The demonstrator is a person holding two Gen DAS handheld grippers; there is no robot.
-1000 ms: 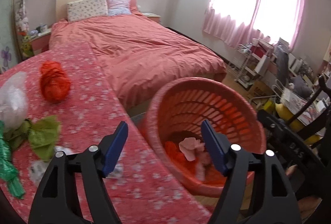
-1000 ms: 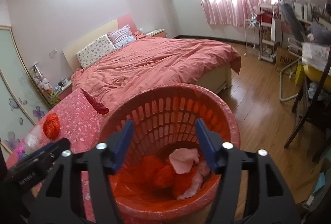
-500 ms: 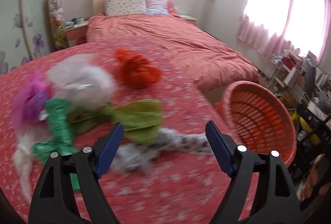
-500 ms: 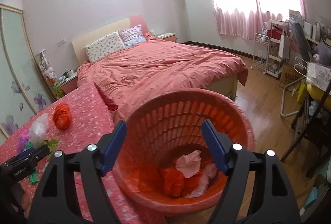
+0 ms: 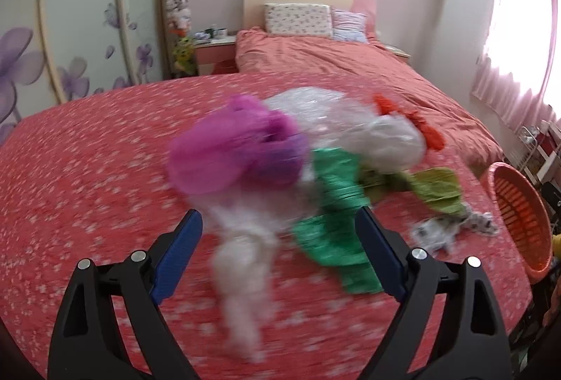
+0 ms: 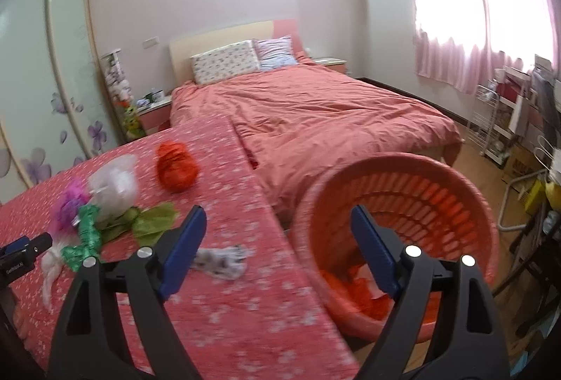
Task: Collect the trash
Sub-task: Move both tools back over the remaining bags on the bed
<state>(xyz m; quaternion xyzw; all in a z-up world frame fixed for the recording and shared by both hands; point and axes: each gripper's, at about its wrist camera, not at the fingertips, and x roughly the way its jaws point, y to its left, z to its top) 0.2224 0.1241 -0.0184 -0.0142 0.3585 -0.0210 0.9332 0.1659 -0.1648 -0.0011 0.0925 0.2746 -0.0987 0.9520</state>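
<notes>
Trash (image 5: 298, 169) lies heaped on the floral tablecloth (image 5: 87, 169), we see; our left gripper (image 5: 278, 246) gapes wide and empty before it; our right gripper (image 6: 277, 246), equally wide, hangs beside the orange basket (image 6: 396, 176).

Both the left gripper (image 5: 278, 245) and right gripper (image 6: 277, 243) hold their blue-padded fingers (image 5: 177, 252) spread wide, gripping nothing.

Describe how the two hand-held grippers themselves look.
Both look alike. The left hand-held gripper and the right hand-held gripper each have a black, forked plastic frame with triangular cut-outs, silver round bolts at the joints, and two flat blue finger pads. No cables or sleeves show.
</notes>
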